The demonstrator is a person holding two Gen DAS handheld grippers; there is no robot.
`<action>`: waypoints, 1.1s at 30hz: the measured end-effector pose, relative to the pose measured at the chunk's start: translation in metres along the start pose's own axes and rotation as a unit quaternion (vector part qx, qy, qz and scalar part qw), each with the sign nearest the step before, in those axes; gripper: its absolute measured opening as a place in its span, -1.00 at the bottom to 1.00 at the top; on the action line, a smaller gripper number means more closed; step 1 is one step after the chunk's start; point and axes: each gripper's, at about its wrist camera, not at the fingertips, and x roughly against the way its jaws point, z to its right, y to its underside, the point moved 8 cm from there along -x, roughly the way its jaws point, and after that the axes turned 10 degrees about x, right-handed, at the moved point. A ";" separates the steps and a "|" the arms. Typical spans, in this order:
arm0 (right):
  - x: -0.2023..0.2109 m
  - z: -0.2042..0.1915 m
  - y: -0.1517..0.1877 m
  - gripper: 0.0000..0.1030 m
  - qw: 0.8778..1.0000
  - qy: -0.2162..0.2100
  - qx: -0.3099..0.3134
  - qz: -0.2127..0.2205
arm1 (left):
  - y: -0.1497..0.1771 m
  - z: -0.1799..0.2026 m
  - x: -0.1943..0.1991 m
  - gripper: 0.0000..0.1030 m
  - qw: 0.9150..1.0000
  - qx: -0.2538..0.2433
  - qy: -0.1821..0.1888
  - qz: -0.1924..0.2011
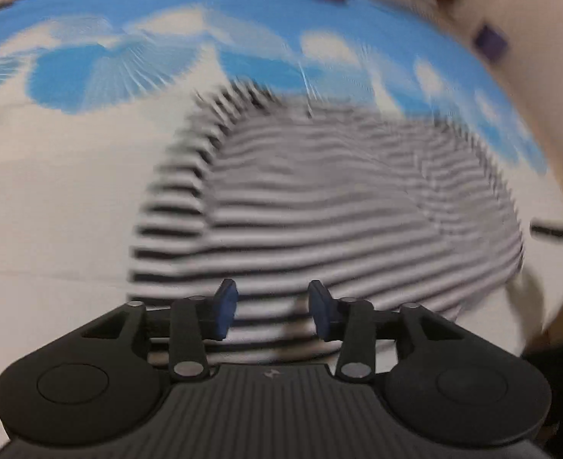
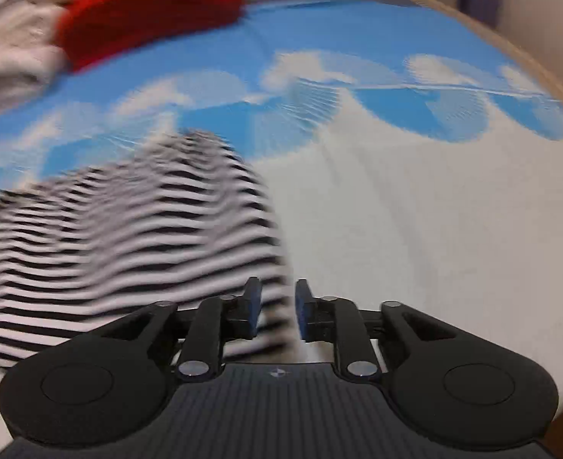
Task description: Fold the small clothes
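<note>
Both grippers, left (image 1: 273, 308) and right (image 2: 277, 308), are hanging open and empty over the striped top (image 1: 319, 206), lying just beyond their jaws on the sheet (image 2: 415, 229), probably between folds, needing a fresh edge grip.

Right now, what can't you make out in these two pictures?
- Striped top: both views are motion-blurred, so its folds and outline smear.
- Left claw and right claw: open over the top; whether the pads touch cloth is unclear.
- Red cloth: cut off by the top edge in the left view, blurred in the right.
- Pale pile: cut off at the left edge, right view.
</note>
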 end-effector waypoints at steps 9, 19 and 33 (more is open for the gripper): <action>-0.037 -0.021 0.030 0.03 0.988 0.041 0.096 -0.109 | -0.006 -0.013 -0.006 0.15 0.998 0.046 -0.053 0.002; -0.025 -0.064 -0.025 0.02 0.996 -0.036 0.079 0.006 | -0.040 -0.021 -0.007 0.14 0.991 0.066 -0.080 0.082; -0.054 -0.083 -0.012 0.10 0.991 0.009 0.124 -0.049 | -0.030 -0.022 -0.019 0.29 0.991 0.043 -0.109 0.067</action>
